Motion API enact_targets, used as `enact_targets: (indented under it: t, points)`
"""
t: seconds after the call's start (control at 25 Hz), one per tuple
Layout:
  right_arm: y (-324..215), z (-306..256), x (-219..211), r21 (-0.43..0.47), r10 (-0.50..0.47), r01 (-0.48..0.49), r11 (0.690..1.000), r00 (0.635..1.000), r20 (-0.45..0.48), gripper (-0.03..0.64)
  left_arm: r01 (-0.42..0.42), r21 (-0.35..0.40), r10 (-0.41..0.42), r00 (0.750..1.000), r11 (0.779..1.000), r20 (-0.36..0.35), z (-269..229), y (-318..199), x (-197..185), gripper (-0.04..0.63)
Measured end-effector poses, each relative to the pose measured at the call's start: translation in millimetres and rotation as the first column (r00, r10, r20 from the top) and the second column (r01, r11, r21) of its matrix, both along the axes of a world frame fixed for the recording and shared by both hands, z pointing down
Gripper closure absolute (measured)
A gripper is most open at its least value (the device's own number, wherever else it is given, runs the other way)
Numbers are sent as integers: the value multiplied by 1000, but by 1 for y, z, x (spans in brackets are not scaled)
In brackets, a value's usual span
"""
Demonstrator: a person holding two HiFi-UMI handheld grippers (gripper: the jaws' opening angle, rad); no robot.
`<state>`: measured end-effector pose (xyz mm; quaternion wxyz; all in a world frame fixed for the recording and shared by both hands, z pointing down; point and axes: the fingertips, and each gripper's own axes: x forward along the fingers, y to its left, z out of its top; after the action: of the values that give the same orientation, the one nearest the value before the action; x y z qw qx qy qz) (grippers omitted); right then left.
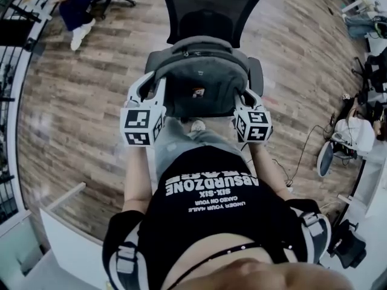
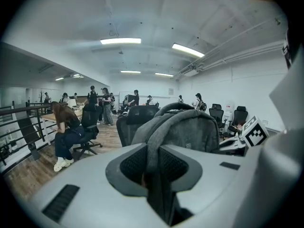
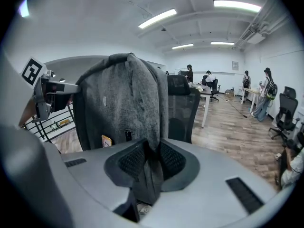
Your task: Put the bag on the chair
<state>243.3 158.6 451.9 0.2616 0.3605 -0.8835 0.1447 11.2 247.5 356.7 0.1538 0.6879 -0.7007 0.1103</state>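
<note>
The grey backpack [image 1: 202, 77] hangs between the two grippers, directly over the seat of the black mesh office chair [image 1: 208, 8]. The left gripper [image 1: 147, 83] has one side of it and the right gripper [image 1: 247, 95] the other. A two-sided hold like this keeps the soft bag spread, level and upright, with its back panel towards the person, so it can go down squarely onto the seat.

In the left gripper view the fingers [image 2: 132, 166] are pinched shut on a fold of grey strap or fabric. The right gripper view shows its fingers [image 3: 132, 161] clamped the same way on the bag's edge. From above I cannot tell whether the bottom of the backpack already touches the seat or floats just above it.

Nothing lies on the seat and nothing stands between bag and backrest, so the way down looks free.

Around it there is bare wooden floor [image 1: 91, 101]. A seated person [image 1: 75, 11] is well apart at the upper left beside a railing [image 1: 12, 71]. A cable [image 1: 302, 150] trails on the floor to the right, near another person at a counter [image 1: 375, 168].
</note>
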Motion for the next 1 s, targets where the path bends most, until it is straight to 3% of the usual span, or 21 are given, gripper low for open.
enact_targets:
  t: [1.0]
  points:
    - [-106,12,-60,-48,169,-170,984,985,-33,537,-176,-62,172,983,982,-62,14,-134,-70,517]
